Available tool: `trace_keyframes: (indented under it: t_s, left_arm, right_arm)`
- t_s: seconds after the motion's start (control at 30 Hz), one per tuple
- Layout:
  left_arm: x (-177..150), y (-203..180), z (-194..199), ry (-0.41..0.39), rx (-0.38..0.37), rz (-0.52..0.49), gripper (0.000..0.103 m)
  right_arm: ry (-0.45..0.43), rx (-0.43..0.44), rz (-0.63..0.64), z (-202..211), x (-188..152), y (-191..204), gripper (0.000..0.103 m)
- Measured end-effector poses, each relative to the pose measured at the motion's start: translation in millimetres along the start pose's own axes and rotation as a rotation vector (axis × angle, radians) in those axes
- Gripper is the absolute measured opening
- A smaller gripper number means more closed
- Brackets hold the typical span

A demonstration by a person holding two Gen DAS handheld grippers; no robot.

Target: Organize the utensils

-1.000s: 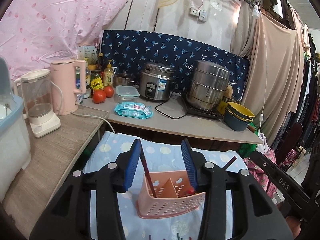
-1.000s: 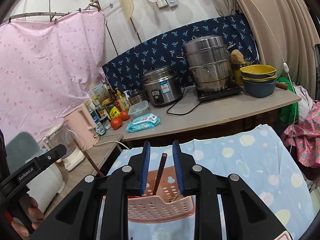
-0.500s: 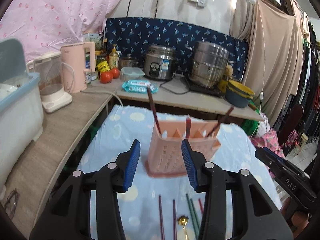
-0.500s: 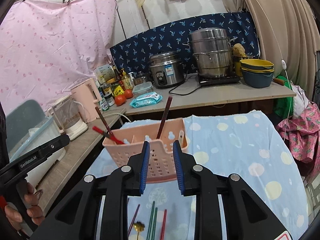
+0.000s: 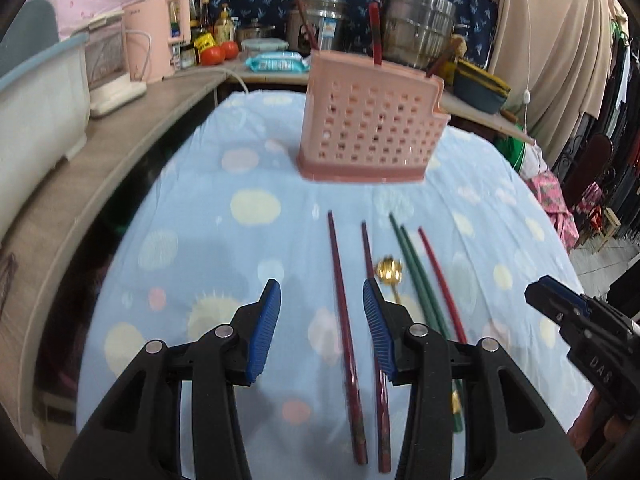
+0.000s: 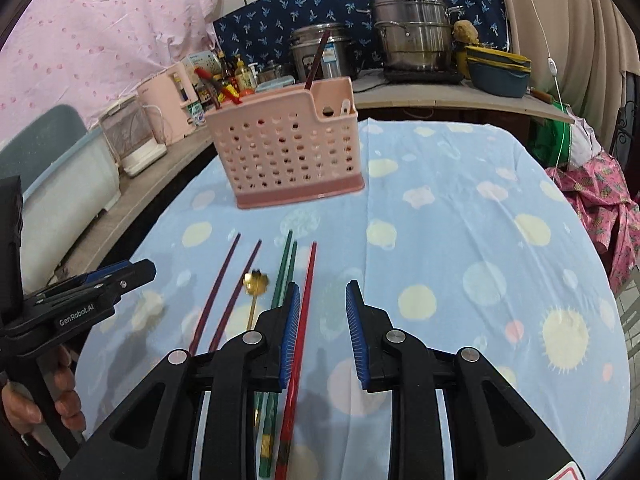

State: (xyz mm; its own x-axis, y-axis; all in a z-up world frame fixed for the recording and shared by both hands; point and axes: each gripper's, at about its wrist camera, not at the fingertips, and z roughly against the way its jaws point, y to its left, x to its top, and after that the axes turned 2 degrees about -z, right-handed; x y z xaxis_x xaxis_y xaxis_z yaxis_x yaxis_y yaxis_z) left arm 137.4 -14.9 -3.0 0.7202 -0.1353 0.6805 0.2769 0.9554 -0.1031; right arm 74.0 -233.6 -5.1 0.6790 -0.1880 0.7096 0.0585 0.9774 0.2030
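The left gripper [image 5: 322, 330] and right gripper [image 6: 322, 334] both hang open, holding nothing, over long thin chopsticks [image 5: 346, 328] lying on the blue spotted tabletop [image 6: 460, 216], near the pink holed plastic basket [image 6: 286, 156].

Pretty lived-in kitchen corner: pink dotted sheet [image 6: 100, 20] and navy leaf-print cloth [image 6: 360, 4] cover the wall, beige curtain [image 5: 552, 32] on the right, wooden desk [image 5: 100, 136] wrapping round, blue spotted tablecloth [image 6: 460, 240] up front.
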Motion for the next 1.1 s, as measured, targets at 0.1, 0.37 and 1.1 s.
trace_keyframes:
  t_s: [0.1, 0.37, 1.1]
  left_arm:
    - [-15.4, 0.8, -0.9, 0.032, -0.005, 0.008, 0.041]
    - [-48.2, 0.1, -1.3, 0.091, -0.016, 0.022, 0.041]
    - [-71.5, -9.9, -0.6, 0.125, -0.034, 0.011, 0.041]
  right_arm:
    - [0.048, -0.001, 0.007, -1.0, -23.3, 2.5, 0.024]
    - [0.139, 0.020, -0.005, -4.3, -63.4, 5.8, 0.024]
    - [0.174, 0.046, -0.001, -4.7, -78.6, 10.5, 0.024]
